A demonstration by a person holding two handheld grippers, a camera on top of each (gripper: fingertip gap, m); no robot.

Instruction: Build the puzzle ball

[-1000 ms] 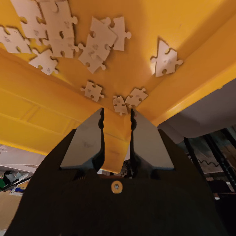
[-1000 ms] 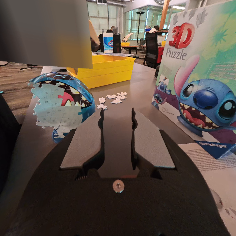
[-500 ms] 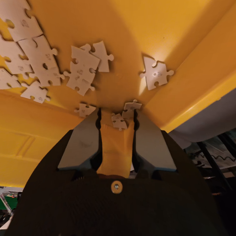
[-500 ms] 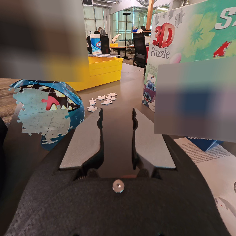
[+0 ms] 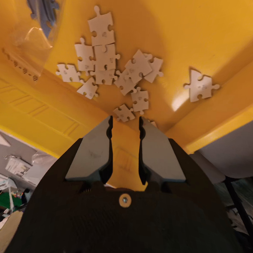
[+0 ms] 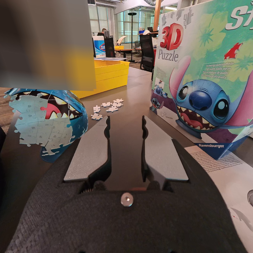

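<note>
The left gripper (image 5: pixel 125 118) points into a yellow bin (image 5: pixel 41 123). Its jaws stand apart with a clear gap, and nothing is between them. Just beyond the tips lies a small white puzzle piece (image 5: pixel 124 113), face down, close to the corner of the bin. Another piece (image 5: pixel 141 100) lies just beside it, farther in. Beyond these there is a cluster of pieces (image 5: pixel 104 64), some overlapping each other. One single piece (image 5: pixel 199 86) lies apart on the right, near the bin wall. At the far left a clear plastic bag (image 5: pixel 27 45) lies against the bin side; it is blurred.

The right gripper (image 6: pixel 125 118) hovers over a dark table (image 6: pixel 136 84). Its jaws are also apart and hold nothing. On the left, near the gripper, stands the half-built puzzle ball (image 6: pixel 46 120), blue with a toothy mouth, its open side showing pale backs of pieces. Farther on the table lie a few loose white pieces (image 6: pixel 108 106). Behind them stands a second yellow bin (image 6: pixel 112 76). On the right the puzzle box (image 6: pixel 205 68) stands upright, and a printed sheet (image 6: pixel 225 184) lies in front of it. Farther back a wipes canister (image 6: pixel 99 47) and office chairs (image 6: pixel 146 56) are seen.
</note>
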